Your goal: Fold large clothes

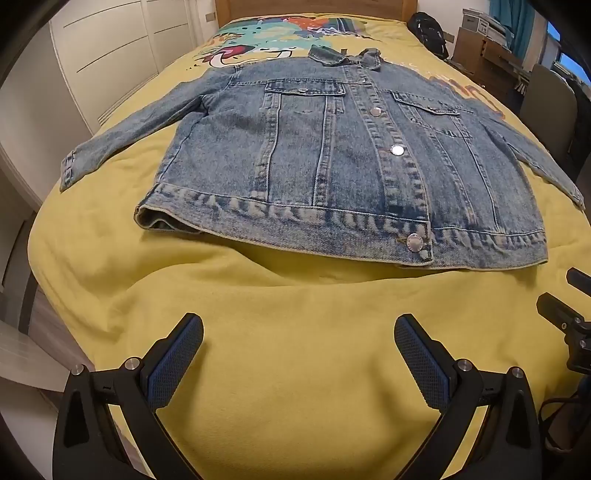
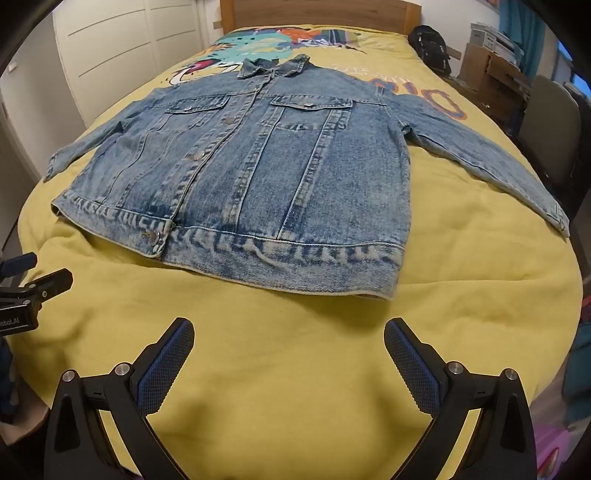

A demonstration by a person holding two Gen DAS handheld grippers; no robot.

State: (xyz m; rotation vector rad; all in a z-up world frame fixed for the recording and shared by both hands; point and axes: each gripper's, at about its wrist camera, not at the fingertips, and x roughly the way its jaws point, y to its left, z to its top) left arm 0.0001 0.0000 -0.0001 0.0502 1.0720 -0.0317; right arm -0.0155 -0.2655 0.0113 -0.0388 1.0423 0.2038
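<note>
While both the left claw (image 1: 299,350) and right claw (image 2: 289,356) hover spread wide and empty, the jacket (image 2: 258,173) lies ahead, flat, buttoned, sleeves out, on a yellow bed (image 2: 295,332) with white wardrobes (image 1: 110,55) alongside.

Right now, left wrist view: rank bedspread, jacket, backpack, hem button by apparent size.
1. bedspread
2. jacket
3. backpack, though it sits far back, so real size is unsure
4. hem button

Right cuff of denim jacket (image 1: 343,147) clipped by left-wrist frame edge; desk clutter (image 2: 491,48) too small to identify; gripper bases cut off below.
</note>
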